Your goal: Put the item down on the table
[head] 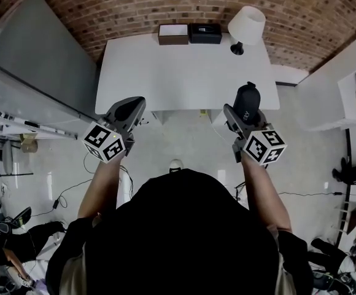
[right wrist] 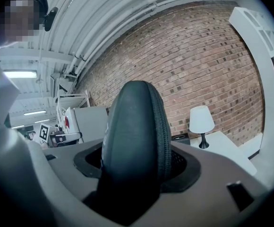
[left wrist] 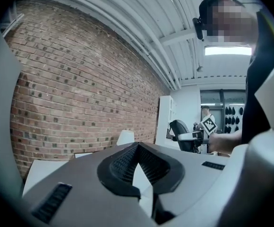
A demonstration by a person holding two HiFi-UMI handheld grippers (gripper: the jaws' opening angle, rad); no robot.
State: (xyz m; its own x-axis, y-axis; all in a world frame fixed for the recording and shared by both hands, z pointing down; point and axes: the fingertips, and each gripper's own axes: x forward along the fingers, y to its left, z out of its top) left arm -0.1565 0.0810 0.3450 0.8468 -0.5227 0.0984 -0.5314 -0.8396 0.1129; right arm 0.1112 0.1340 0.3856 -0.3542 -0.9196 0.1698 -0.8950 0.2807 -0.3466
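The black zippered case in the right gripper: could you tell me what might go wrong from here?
The black zippered case juts past the jaws, gripped only at one end by the right gripper, so it may pivot or slip. It appears only just over the table; released there, it could fall off.

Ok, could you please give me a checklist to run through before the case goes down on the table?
1. Grip: the dark zip case sits clamped in the right gripper: ok.
2. Bare room in the middle of the white table: ok.
3. The lamp, brown box and black box stand at the far edge, apart from that room: ok.
4. The left gripper is shut and empty: ok.
5. Case over the tabletop: cannot tell.
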